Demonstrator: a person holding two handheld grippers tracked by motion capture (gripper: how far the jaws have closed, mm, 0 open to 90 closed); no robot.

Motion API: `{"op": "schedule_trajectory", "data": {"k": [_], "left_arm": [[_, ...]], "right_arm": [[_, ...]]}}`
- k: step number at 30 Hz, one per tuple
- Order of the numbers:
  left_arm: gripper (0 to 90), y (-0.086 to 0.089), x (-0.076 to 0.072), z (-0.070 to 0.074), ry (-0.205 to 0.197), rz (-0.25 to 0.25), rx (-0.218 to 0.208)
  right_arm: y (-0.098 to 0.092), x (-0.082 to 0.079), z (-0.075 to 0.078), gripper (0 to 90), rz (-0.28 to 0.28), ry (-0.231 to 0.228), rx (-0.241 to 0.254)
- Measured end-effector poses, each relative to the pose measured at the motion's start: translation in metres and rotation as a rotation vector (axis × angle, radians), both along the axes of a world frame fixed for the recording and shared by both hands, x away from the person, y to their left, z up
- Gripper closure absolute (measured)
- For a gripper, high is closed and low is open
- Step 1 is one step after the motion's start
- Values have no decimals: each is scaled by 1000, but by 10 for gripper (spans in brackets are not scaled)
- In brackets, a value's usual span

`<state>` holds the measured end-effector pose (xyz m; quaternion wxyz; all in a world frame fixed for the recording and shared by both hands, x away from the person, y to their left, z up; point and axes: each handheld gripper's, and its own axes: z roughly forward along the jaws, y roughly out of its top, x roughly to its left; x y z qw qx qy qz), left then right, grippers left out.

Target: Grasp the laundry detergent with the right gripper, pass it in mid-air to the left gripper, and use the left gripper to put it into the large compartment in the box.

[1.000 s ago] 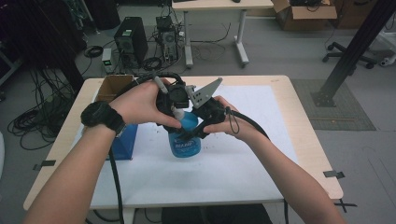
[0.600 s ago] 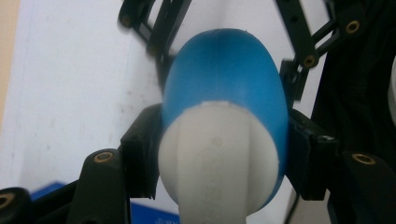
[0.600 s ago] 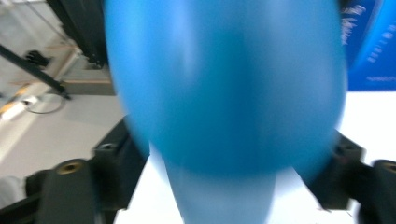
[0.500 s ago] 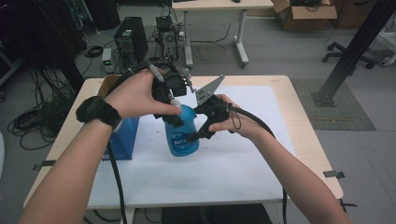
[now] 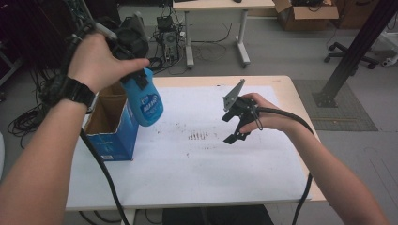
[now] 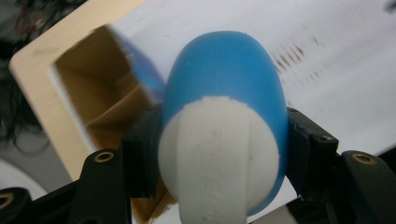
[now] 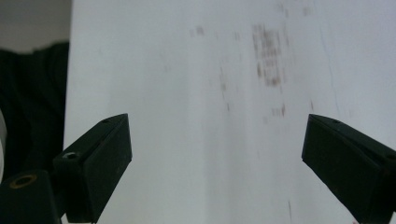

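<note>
My left gripper [image 5: 129,44] has its jaws clamped on the blue bottle [image 5: 146,96] — lifted, hanging tilted over the open box [image 5: 112,124]. My right gripper [image 5: 237,123] has just been opening — jaws apart, nothing between them, above the counter [image 5: 197,164].

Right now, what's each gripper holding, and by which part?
The left gripper clamps the blue bottle at its white-capped top end, lifted beside the cardboard box. The right gripper holds nothing; its jaws have just been opening.
</note>
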<state>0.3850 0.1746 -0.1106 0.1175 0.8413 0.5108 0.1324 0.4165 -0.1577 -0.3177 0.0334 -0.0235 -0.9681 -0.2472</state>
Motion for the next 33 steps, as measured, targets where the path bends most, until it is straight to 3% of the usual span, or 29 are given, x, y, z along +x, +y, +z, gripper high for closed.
{"op": "schedule_trajectory", "data": {"k": [3,6,12,22,33], "left_arm": [[386,20,2,13,-9,130,-10],[386,36,4,22,-10,228,-5],[386,62,7,27,-9,356,-4],[386,82,14,5,9,436,15],[386,87,21,-37,50,431,35]], "right_arm": [[-21,2,-2,85,-27,-12,-93],[-41,3,0,84,-43,-16,-158],[-74,6,6,80,-68,-23,-243],[-97,5,17,81,-92,-36,-283],[-98,5,16,84,-84,-44,-297]]}}
